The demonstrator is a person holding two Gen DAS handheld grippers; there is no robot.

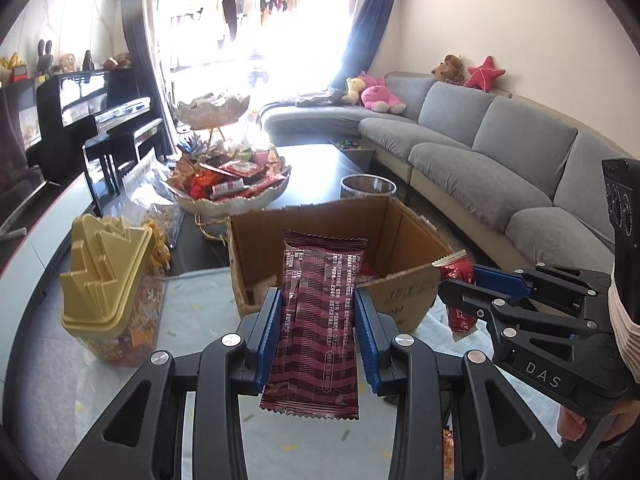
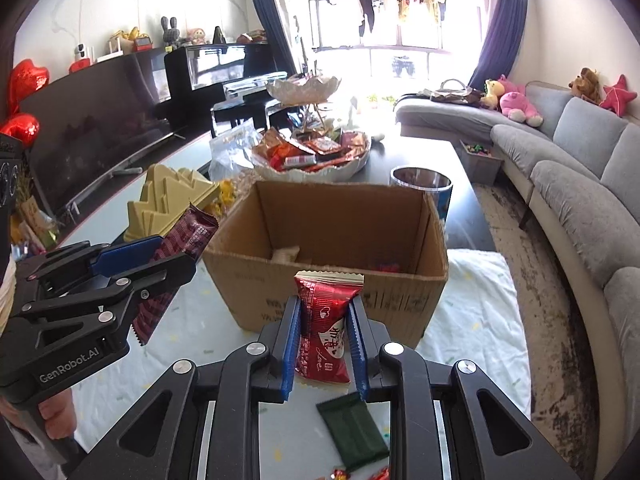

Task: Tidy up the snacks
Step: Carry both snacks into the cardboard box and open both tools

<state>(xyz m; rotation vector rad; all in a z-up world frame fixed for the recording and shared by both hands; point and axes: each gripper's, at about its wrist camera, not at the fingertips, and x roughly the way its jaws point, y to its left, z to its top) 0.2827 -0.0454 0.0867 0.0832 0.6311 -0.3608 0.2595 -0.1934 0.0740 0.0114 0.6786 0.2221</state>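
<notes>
My left gripper [image 1: 316,312] is shut on a long maroon snack packet [image 1: 316,320] and holds it upright just in front of the open cardboard box [image 1: 400,216]. My right gripper [image 2: 324,320] is shut on a red snack packet [image 2: 326,328], just short of the box's near wall [image 2: 320,280]. In the right wrist view the left gripper [image 2: 168,256] with the maroon packet [image 2: 188,236] is at the left of the box. In the left wrist view the right gripper [image 1: 460,280] holds the red packet [image 1: 458,270] at the box's right corner. A few snacks lie inside the box.
A white tiered bowl [image 2: 312,172] heaped with snacks stands behind the box. A clear container with a gold lid [image 1: 108,276] is left of the box. A dark green packet [image 2: 356,432] lies on the table under my right gripper. A metal bin [image 2: 420,184] and grey sofa [image 2: 568,168] are to the right.
</notes>
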